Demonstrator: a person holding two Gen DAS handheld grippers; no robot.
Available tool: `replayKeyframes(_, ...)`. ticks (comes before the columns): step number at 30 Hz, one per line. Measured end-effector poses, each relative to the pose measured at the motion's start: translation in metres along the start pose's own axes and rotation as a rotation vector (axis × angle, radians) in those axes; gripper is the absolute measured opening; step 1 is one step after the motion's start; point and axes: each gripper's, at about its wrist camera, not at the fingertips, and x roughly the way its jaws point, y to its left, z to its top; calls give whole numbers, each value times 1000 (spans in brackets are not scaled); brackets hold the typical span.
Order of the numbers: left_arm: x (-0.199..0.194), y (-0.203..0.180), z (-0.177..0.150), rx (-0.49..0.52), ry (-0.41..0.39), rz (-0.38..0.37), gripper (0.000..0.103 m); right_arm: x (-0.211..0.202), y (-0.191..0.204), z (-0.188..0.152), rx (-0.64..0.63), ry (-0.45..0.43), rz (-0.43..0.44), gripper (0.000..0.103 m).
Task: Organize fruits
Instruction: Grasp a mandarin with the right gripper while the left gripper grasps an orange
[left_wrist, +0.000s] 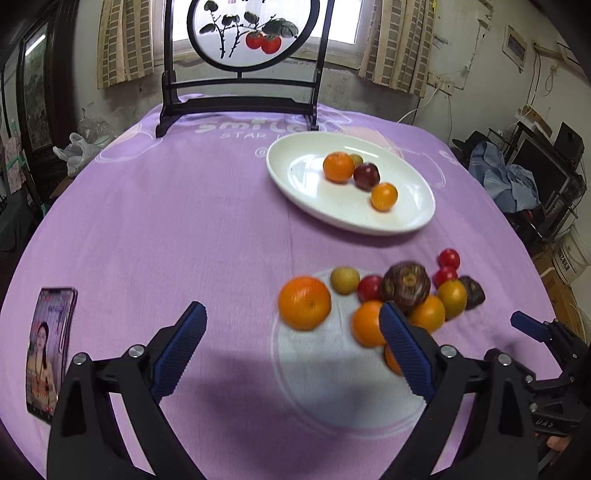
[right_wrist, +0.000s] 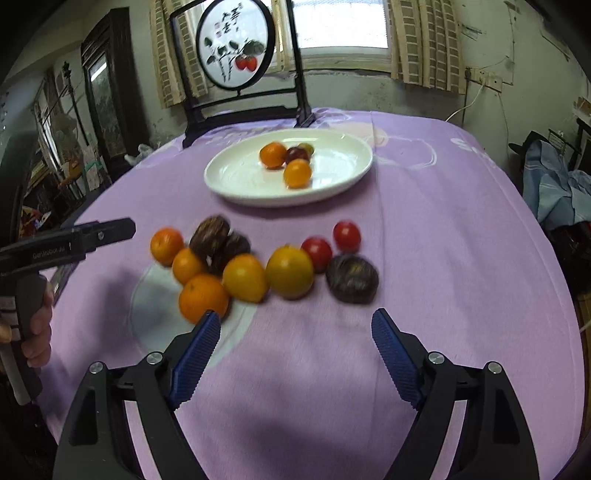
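A white oval plate (left_wrist: 303, 177) (right_wrist: 236, 177) on the purple cloth holds an orange (left_wrist: 338, 167) (right_wrist: 273, 155), a dark plum (left_wrist: 366, 176) (right_wrist: 296, 154), a small orange (left_wrist: 384, 196) (right_wrist: 297, 173) and a small greenish fruit (left_wrist: 357, 159). A loose pile lies nearer: oranges (left_wrist: 304, 302) (right_wrist: 203, 298), dark purple fruits (left_wrist: 405, 285) (right_wrist: 351, 279), red tomatoes (left_wrist: 448, 258) (right_wrist: 346, 235), a yellow-orange fruit (right_wrist: 289, 271) and a green-brown fruit (left_wrist: 344, 280). My left gripper (left_wrist: 291, 317) is open and empty, just before the pile. My right gripper (right_wrist: 295, 325) is open and empty, just short of the pile.
A phone (left_wrist: 48, 350) with a lit screen lies at the table's left edge. A dark wooden stand with a round painted panel (left_wrist: 243, 99) (right_wrist: 240, 92) stands at the far edge behind the plate. The right gripper shows in the left wrist view (left_wrist: 532, 326); the left one in the right wrist view (right_wrist: 74, 243).
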Motion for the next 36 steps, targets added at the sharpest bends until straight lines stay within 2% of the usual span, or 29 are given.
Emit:
replayKeyframes(2, 1, 2, -6, 4, 15, -5, 92, 2, 11, -9, -34, 26, -2, 85)
replayKeyframes(5, 3, 7, -14, 7, 25, -2, 92, 7, 26, -15, -53, 63, 52, 85)
replayKeyframes(9, 8, 14, -20, 1, 46, 0, 92, 22, 50, -16, -114, 113, 70, 72)
replayKeyframes(15, 17, 21, -24, 0, 62, -11, 92, 41, 60, -13, -104, 156, 66, 72)
replayKeyframes(18, 23, 23, -24, 12, 74, -19, 92, 46, 65, -8, -107, 155, 58, 71)
replayKeyframes(22, 30, 23, -25, 36, 87, -11, 92, 55, 71, 2, -92, 152, 50, 64)
replayKeyframes(27, 34, 25, -25, 31, 104, -13, 92, 67, 82, 14, -98, 152, 43, 61)
replayKeyframes(29, 35, 26, -25, 32, 106, -4, 92, 69, 83, 16, -95, 147, 37, 56)
replayKeyframes(30, 36, 26, -24, 33, 109, 6, 92, 68, 83, 16, -97, 141, 24, 45)
replayKeyframes(31, 38, 26, -23, 35, 114, 15, 92, 67, 80, 15, -90, 136, 22, 45)
replayKeyframes(36, 43, 20, -16, 45, 123, 36, 92, 55, 63, 9, -34, 125, 87, 44)
